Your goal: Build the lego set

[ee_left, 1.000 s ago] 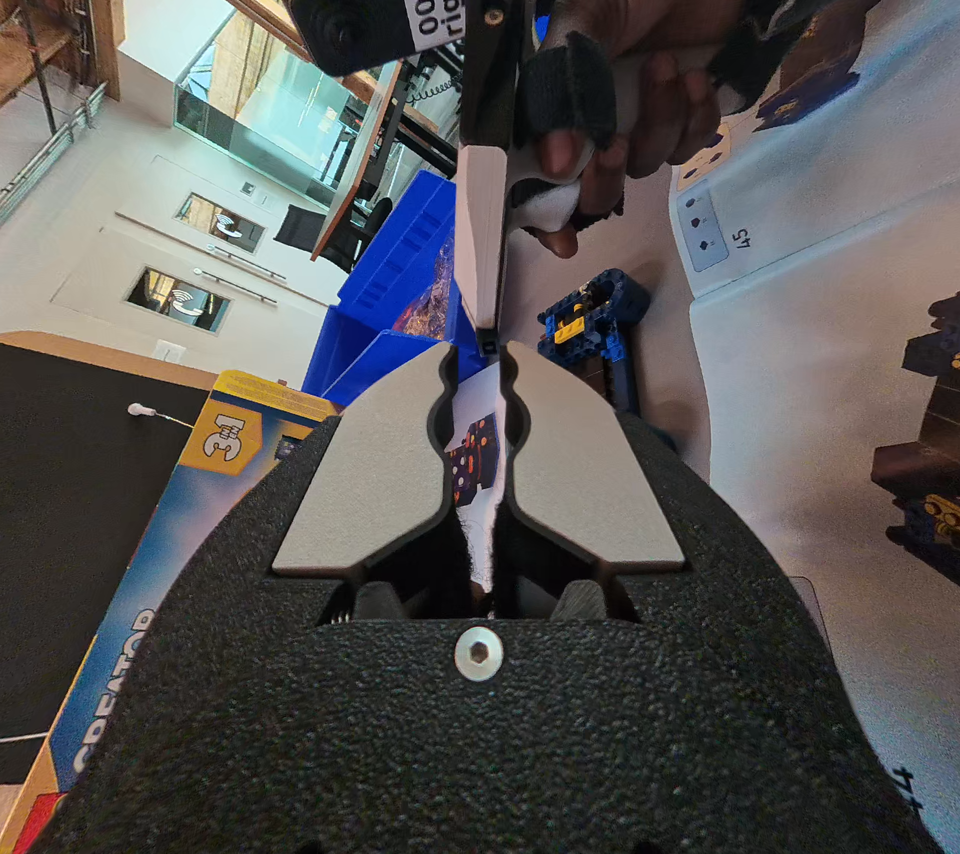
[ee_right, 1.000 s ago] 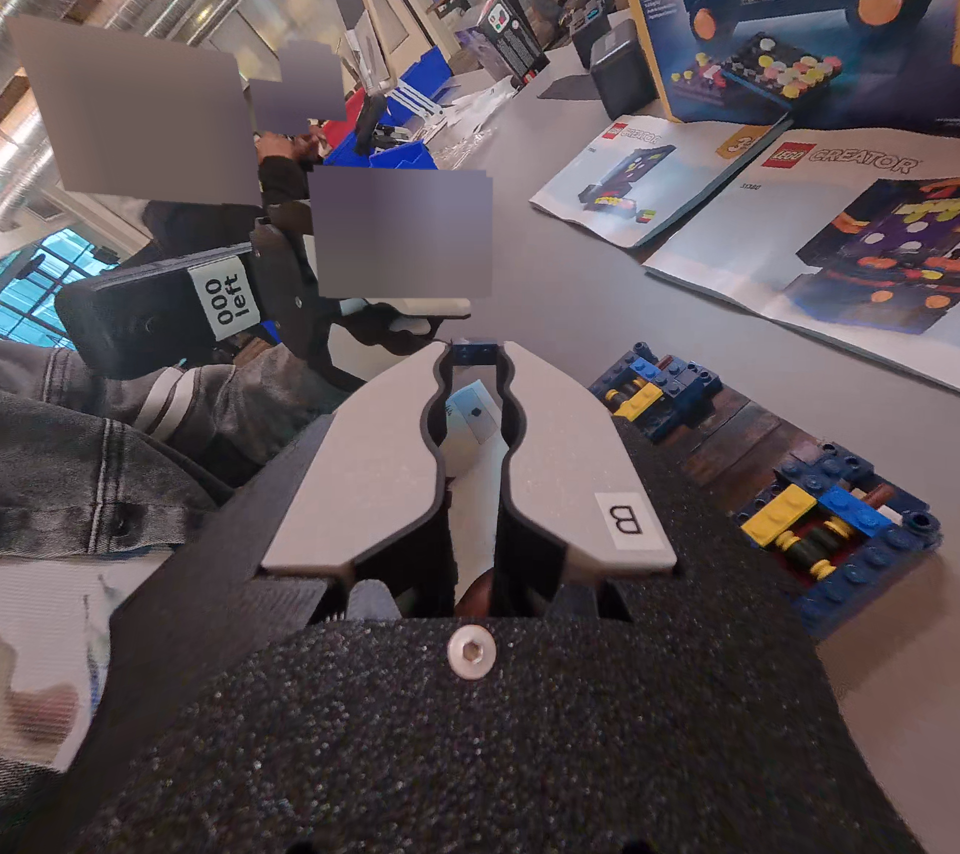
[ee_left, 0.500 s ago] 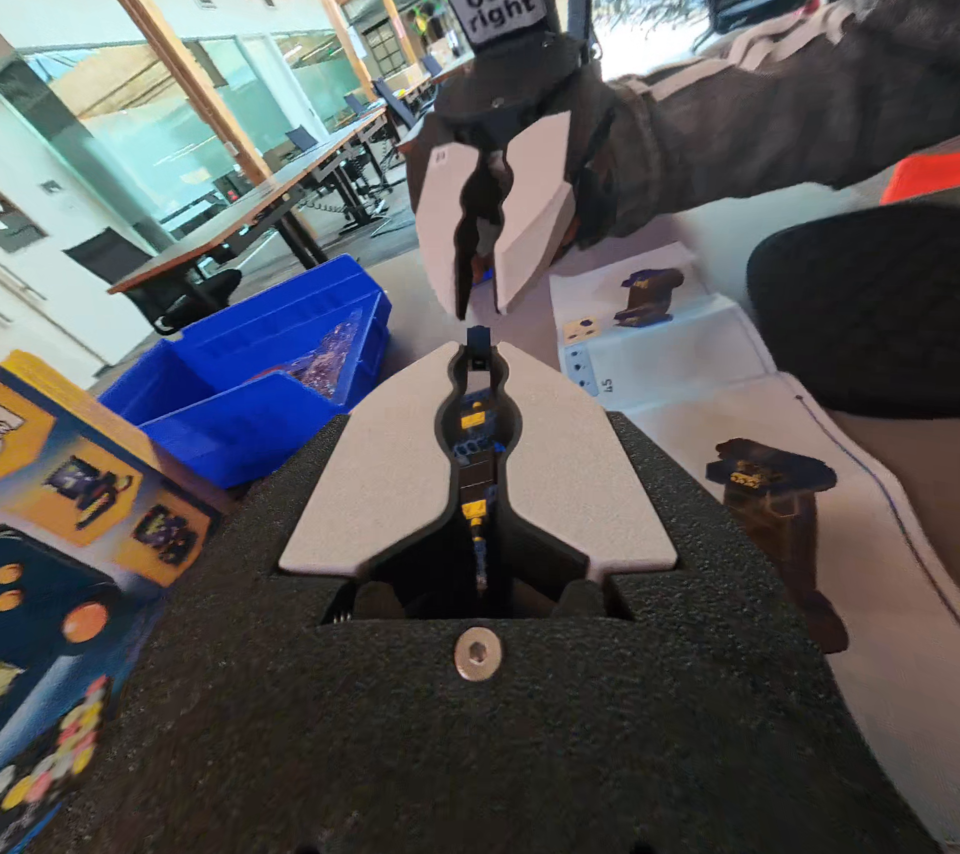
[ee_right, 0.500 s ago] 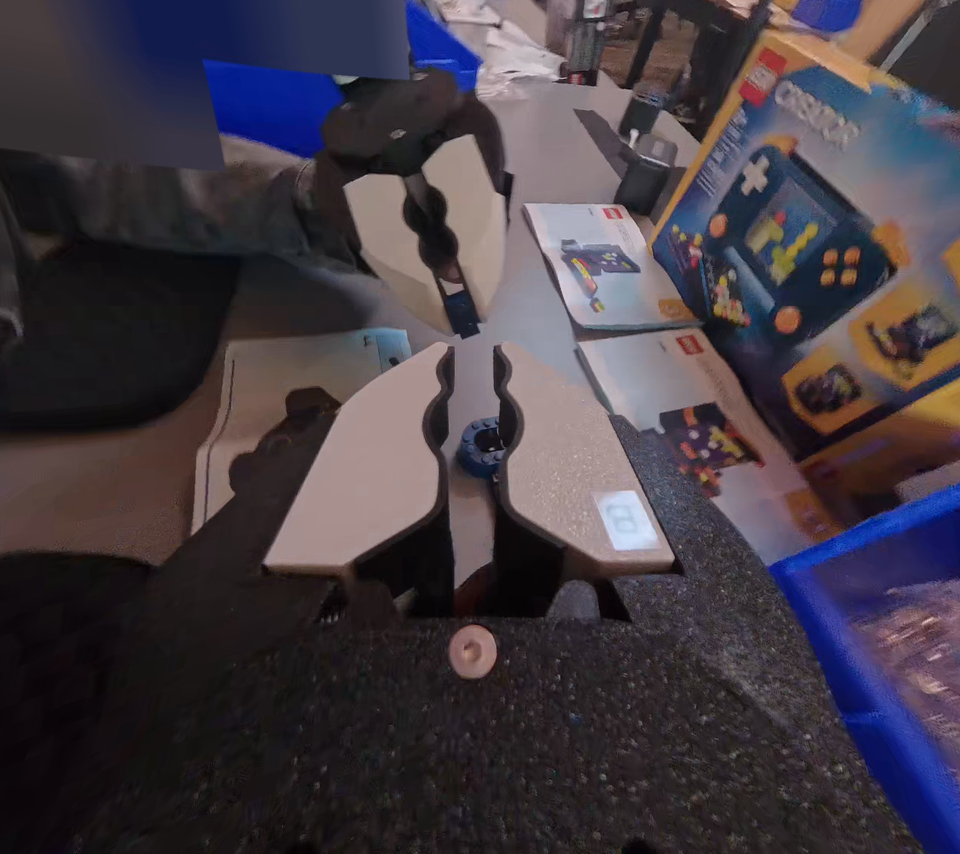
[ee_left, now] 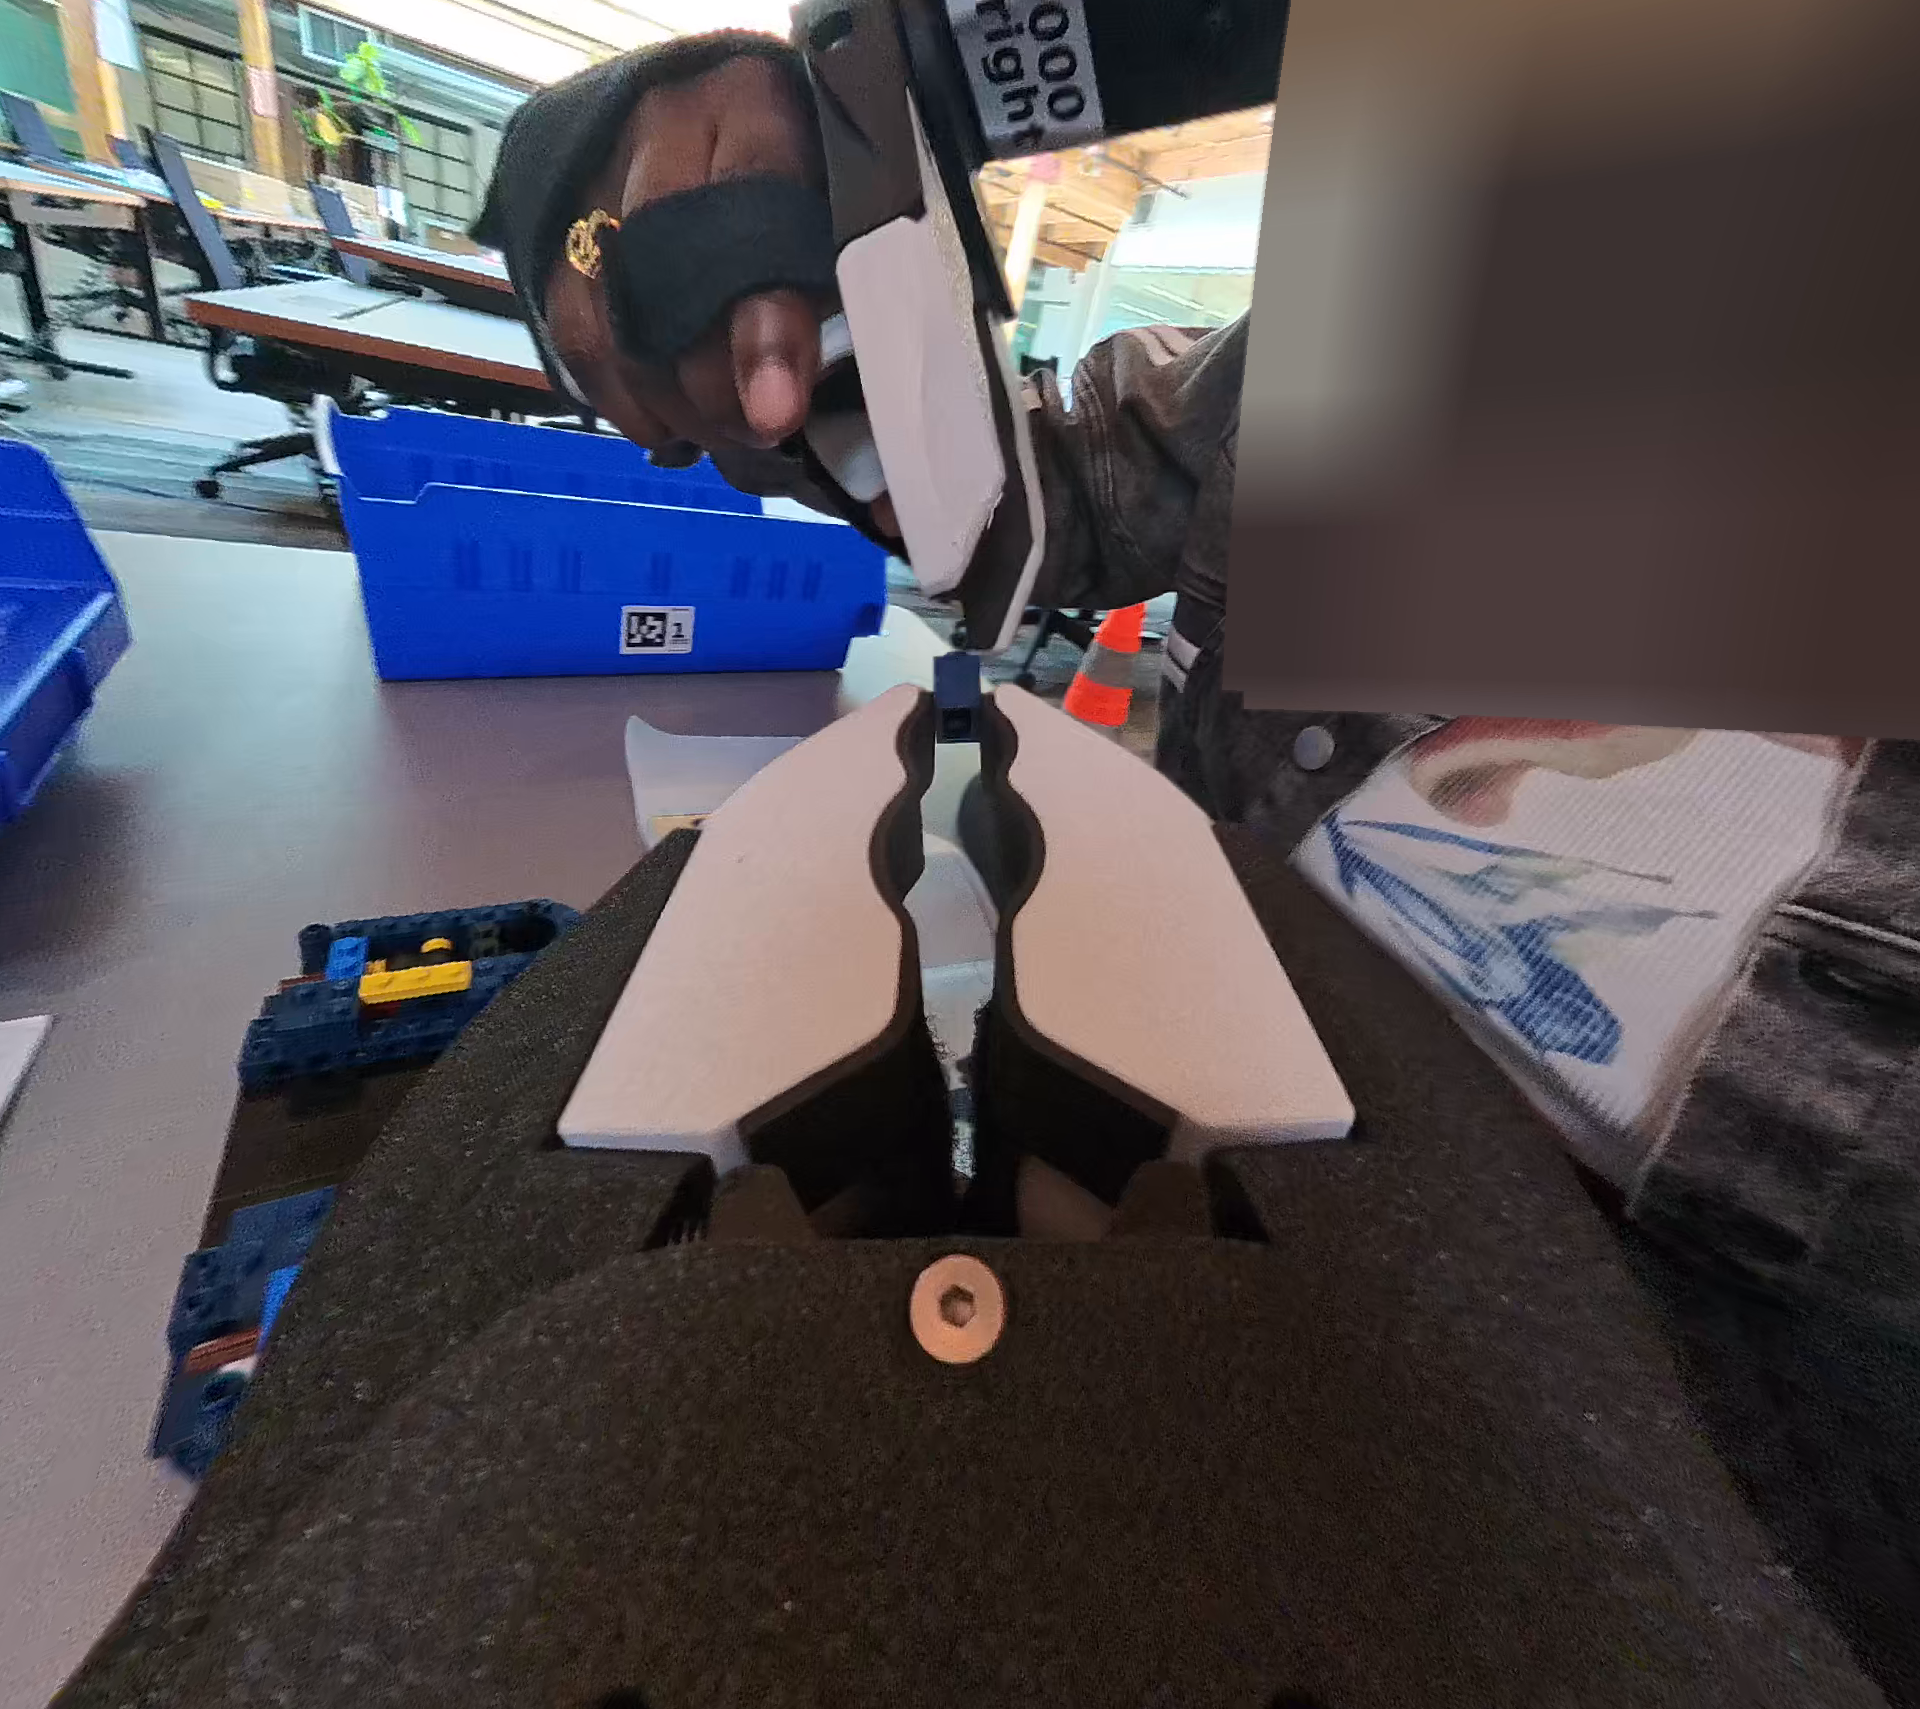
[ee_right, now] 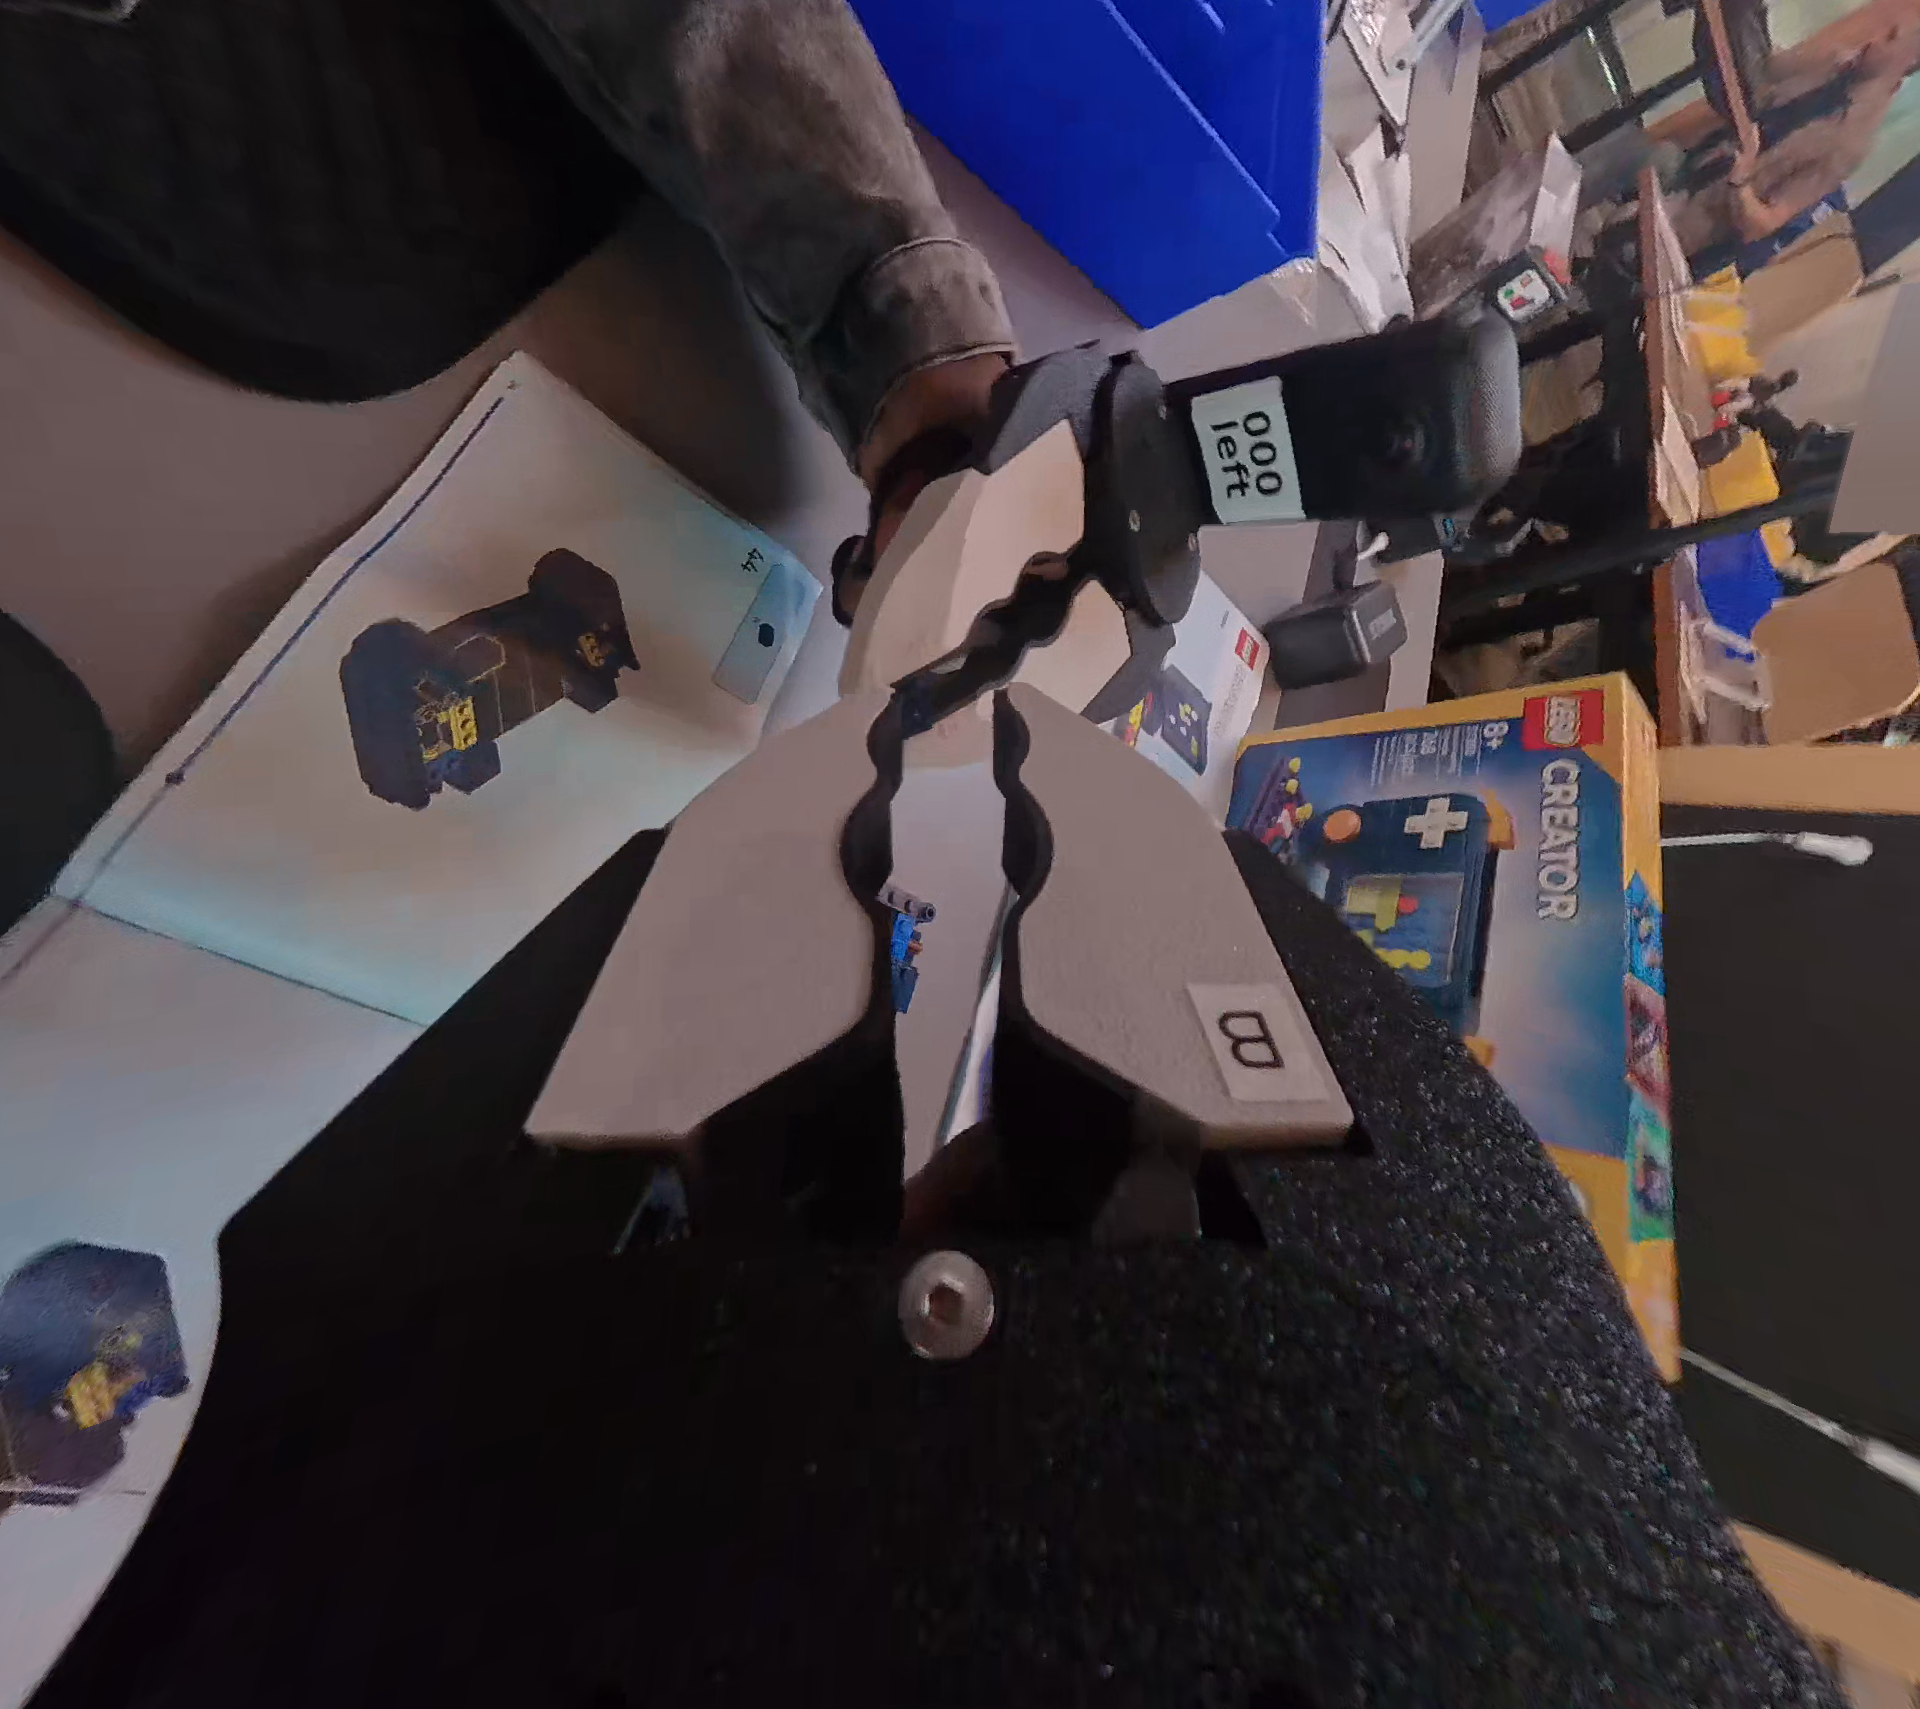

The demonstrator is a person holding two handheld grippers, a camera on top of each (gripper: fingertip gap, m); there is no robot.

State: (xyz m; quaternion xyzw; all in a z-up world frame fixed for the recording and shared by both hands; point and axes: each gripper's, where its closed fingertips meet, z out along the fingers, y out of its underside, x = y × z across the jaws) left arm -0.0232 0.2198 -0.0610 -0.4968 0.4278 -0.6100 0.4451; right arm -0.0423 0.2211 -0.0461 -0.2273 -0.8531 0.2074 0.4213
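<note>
Blue bin (ee_left: pixel 582 558) (contents perhaps hidden).

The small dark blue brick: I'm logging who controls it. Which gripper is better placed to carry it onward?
Left, probably. The left gripper clamps the small dark blue brick between its fingertips; the right gripper stands open beside it, with neither pad pressing on it.
</note>
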